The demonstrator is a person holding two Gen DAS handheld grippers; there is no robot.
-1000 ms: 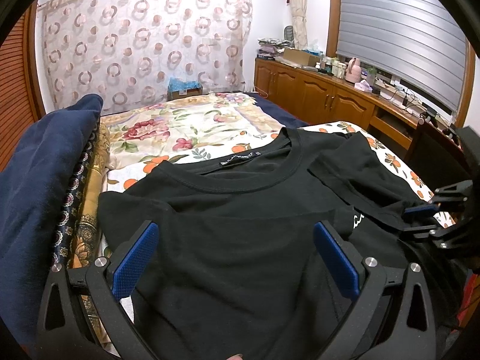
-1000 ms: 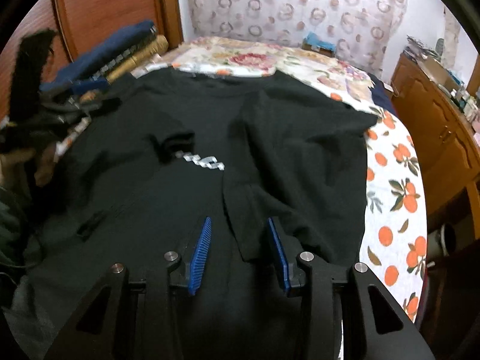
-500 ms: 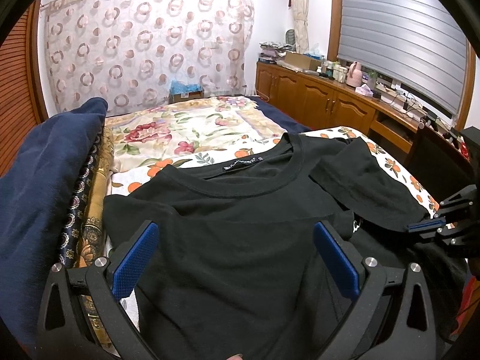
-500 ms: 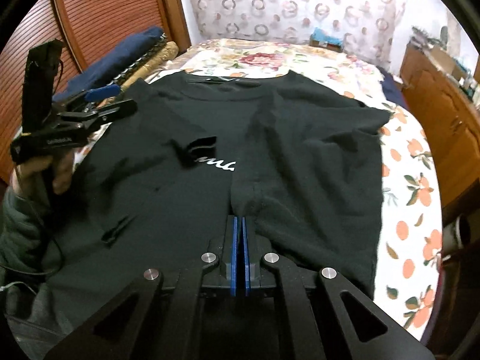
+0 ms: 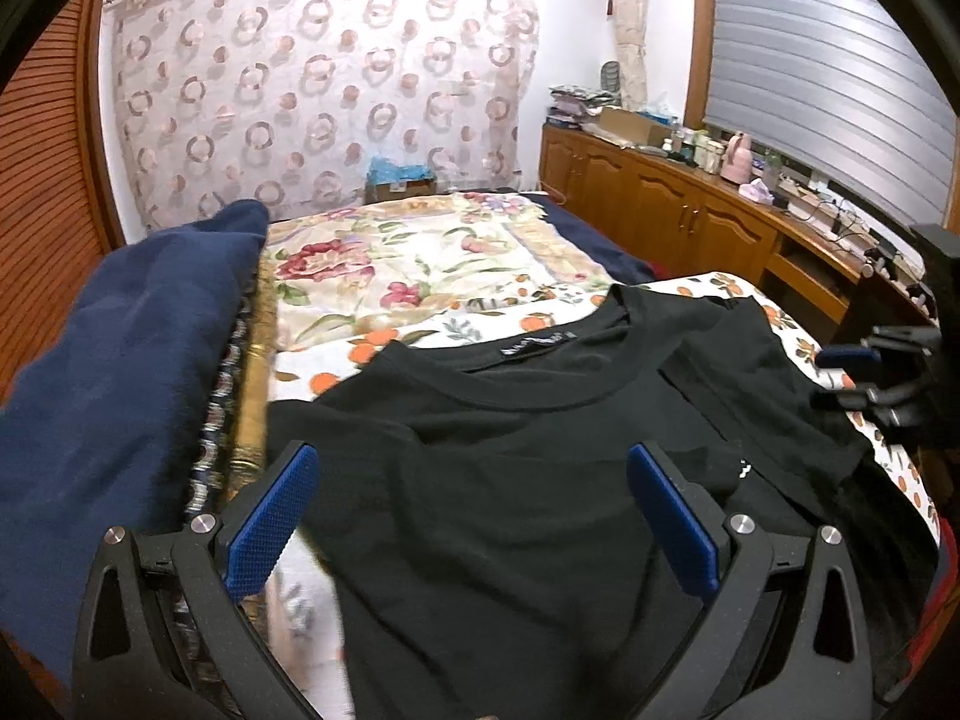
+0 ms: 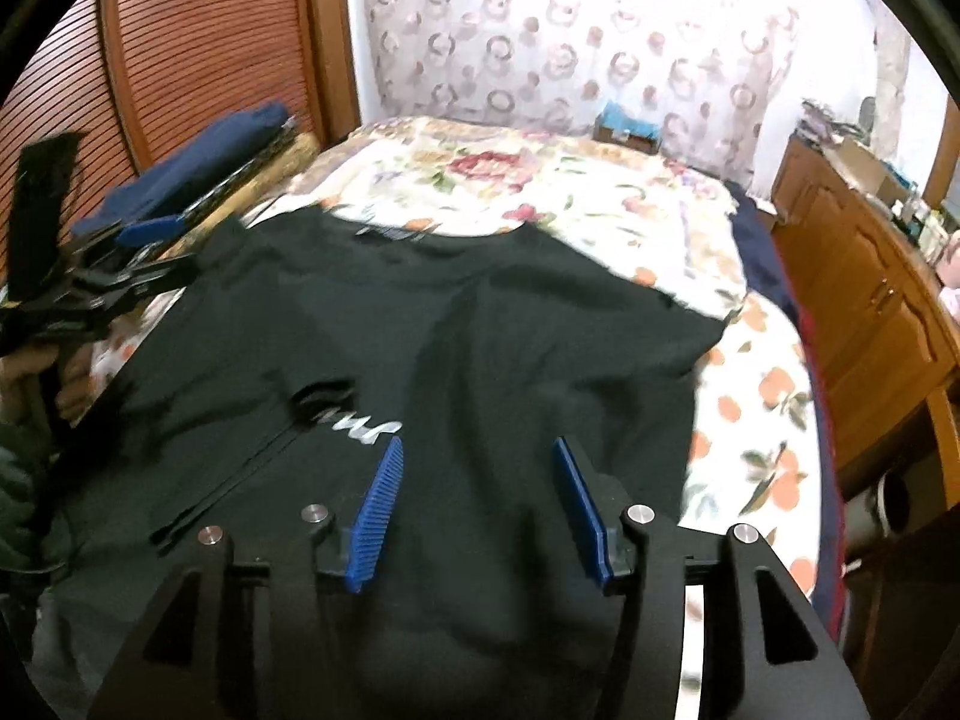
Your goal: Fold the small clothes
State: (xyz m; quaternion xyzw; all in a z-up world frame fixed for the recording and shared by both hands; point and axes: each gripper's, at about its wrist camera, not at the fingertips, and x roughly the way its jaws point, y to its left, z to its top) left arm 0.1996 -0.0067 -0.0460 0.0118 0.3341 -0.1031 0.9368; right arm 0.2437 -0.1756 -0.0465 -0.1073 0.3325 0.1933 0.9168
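Observation:
A black T-shirt (image 5: pixel 510 480) lies on the bed, collar toward the far end, with its right side folded over toward the middle; it also shows in the right wrist view (image 6: pixel 480 330), white lettering partly covered by a fold. My left gripper (image 5: pixel 474 510) is open and empty above the shirt's left half. My right gripper (image 6: pixel 480 498) is open and empty just above the folded part; it also appears at the right edge of the left wrist view (image 5: pixel 870 378).
The bed has an orange-print sheet (image 6: pixel 762 420) and a floral quilt (image 5: pixel 420 264). A navy blanket (image 5: pixel 120 372) and rolled textiles lie along the left side. Wooden cabinets (image 5: pixel 690 222) stand to the right. A slatted wooden door (image 6: pixel 180 72) is at the left.
My right gripper closed on the shirt's fold half a second ago, then opened and let it go. My left gripper stayed open and shifted slightly.

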